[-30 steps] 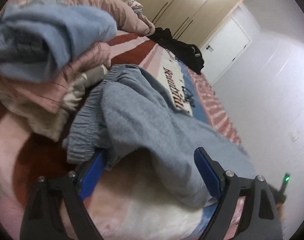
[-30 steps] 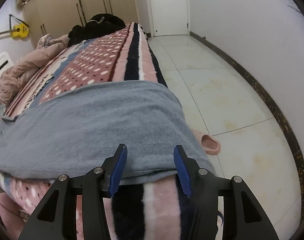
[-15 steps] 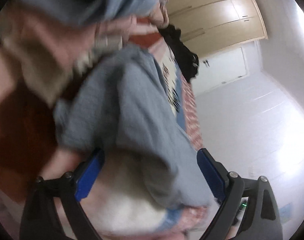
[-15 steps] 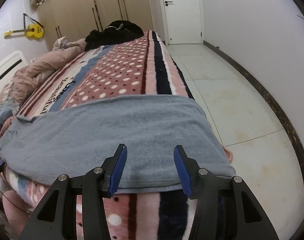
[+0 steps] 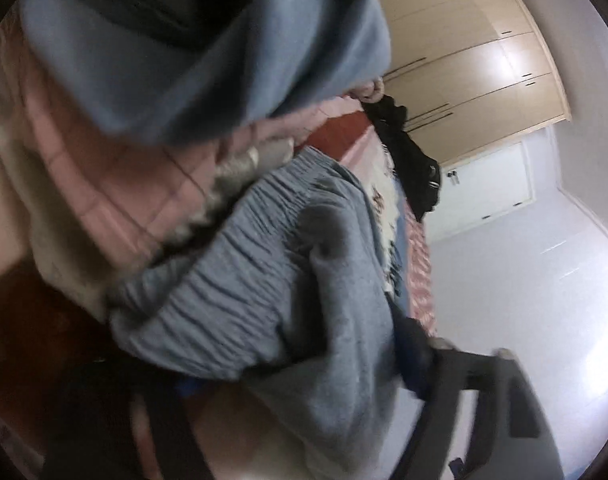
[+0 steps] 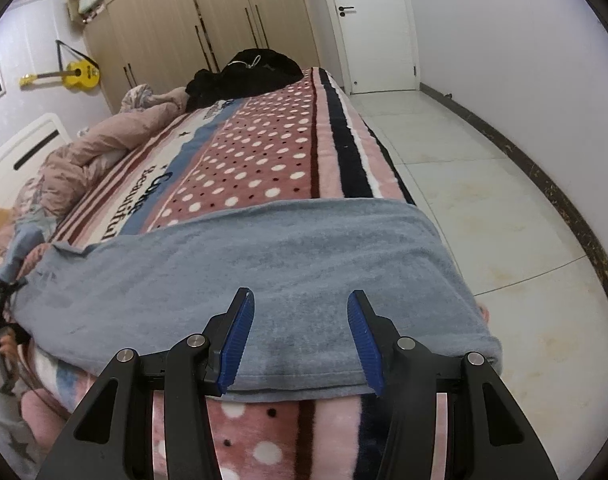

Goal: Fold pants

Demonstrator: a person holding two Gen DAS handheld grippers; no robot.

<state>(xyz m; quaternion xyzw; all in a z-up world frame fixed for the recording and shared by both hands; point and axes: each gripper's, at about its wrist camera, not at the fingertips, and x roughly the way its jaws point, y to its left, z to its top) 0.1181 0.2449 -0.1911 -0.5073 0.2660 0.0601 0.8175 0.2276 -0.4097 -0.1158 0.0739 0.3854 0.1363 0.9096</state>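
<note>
The grey pants lie flat across the patterned bed blanket, legs reaching the near edge above the tiled floor. Your right gripper hovers at that hem edge with its blue pads spread wide, fabric between them but not pinched. In the left wrist view, blurred and tilted, the gathered waistband of the pants bunches between the fingers of your left gripper; whether it grips the cloth cannot be told. Crowding the waistband are a blue garment and a pink quilted cover, stacked just beside and partly over it. Farther along the bed sit a black bag and a rumpled pink duvet. Wardrobe doors, a yellow ukulele on the wall and a white door close the background.
</note>
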